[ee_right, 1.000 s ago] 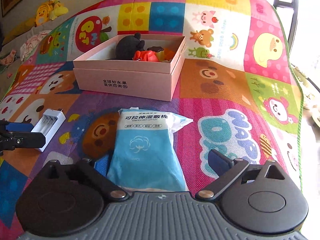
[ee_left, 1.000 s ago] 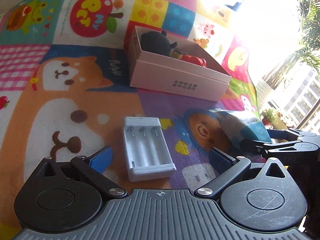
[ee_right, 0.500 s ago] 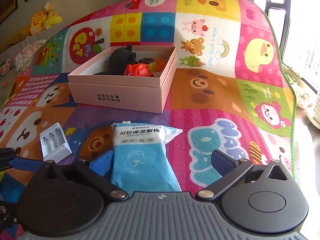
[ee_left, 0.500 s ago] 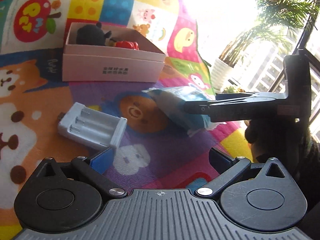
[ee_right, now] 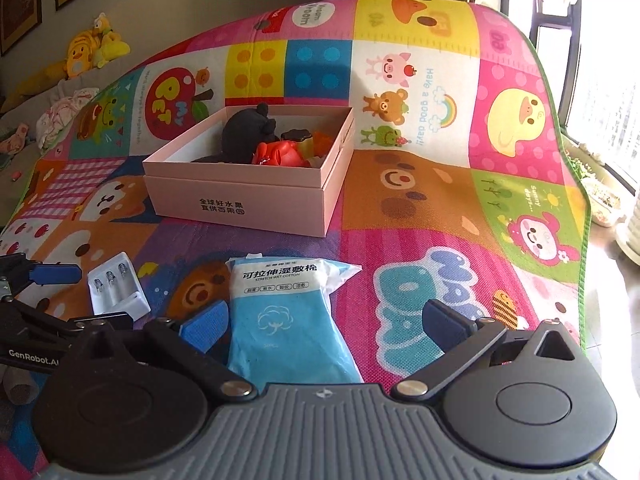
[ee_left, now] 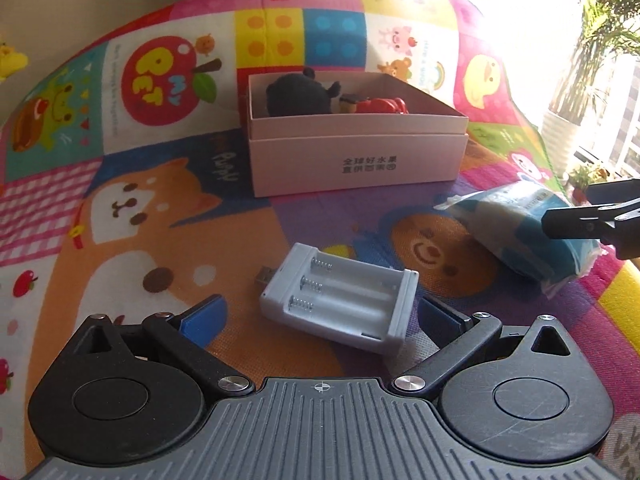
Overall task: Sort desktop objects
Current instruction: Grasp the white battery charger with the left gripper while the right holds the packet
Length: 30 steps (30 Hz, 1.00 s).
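Observation:
A white battery charger [ee_left: 340, 300] lies on the colourful play mat, between the open fingers of my left gripper [ee_left: 320, 314]; it also shows in the right wrist view [ee_right: 116, 286]. A blue pack of wet cotton [ee_right: 286, 316] lies on the mat between the open fingers of my right gripper [ee_right: 326, 324]; it also shows in the left wrist view [ee_left: 520, 228]. A pink open box [ee_left: 360, 160] stands behind, with a black plush toy [ee_left: 298, 94] and a red toy [ee_left: 382, 106] inside. Neither gripper holds anything.
The play mat [ee_right: 520, 128] ends at a green edge on the right, with floor and a window beyond. Plush toys [ee_right: 86, 50] lie on a sofa at the far left. Potted plants [ee_left: 576, 92] stand by the window.
My left gripper has swung back left and now faces the box, with the charger between its fingers. My right gripper has drawn back slightly from the cotton pack.

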{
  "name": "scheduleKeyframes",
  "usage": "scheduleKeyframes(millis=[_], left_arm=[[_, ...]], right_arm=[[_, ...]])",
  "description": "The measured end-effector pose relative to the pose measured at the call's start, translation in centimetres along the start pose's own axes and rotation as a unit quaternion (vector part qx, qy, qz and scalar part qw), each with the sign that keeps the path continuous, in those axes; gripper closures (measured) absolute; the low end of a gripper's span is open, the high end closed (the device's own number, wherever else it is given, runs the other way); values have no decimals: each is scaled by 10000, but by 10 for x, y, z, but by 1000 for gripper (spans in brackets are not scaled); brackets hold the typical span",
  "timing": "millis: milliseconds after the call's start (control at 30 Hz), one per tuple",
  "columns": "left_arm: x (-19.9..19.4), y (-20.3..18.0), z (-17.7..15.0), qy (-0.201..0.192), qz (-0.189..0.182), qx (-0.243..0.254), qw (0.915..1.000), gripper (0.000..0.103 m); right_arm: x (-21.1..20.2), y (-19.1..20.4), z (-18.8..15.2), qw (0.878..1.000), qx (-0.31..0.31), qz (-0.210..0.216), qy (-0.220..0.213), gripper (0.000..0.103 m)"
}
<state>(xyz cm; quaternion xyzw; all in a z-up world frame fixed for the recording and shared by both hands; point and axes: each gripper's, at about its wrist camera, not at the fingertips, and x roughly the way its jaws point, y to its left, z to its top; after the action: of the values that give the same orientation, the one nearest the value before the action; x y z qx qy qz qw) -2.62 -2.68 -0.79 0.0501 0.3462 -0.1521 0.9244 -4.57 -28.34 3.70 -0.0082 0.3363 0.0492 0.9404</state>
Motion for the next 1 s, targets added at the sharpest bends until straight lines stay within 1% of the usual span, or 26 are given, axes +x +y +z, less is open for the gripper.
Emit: scheduleKeyframes(millis=[67,233,367,433,533,700,767,867,1000], left_arm=[[3,2,0,80,16,-84,9999,0],[4,9,1,63,124,-188,9997,0],[6,15,4,39,388,-250,9989,0],[6,18,5,20,267,-277,9993,0],[5,17,5,-18,-156,-184,9997,0],[3,10,4,-47,-627,-179,9979,0],[2,7,3,-43,-630,-133,9979,0],[5,3,4,-6,-405,-75,9992,0],[10,1,8,19,-249,-56,9997,0]], right_arm=[[0,0,-1,10000,-25,27,13,0],[9,2,-6,9996,-30,136,247,0],[12,7,-14,9991,-134,178,361,0],[14,9,-17,9987,-164,224,432,0],[16,12,-22,9977,-221,314,551,0],[19,17,-28,9971,-353,286,606,0],[19,17,-29,9972,-356,284,589,0],[19,17,-29,9973,-339,289,583,0],[19,17,-30,9974,-335,284,566,0]])
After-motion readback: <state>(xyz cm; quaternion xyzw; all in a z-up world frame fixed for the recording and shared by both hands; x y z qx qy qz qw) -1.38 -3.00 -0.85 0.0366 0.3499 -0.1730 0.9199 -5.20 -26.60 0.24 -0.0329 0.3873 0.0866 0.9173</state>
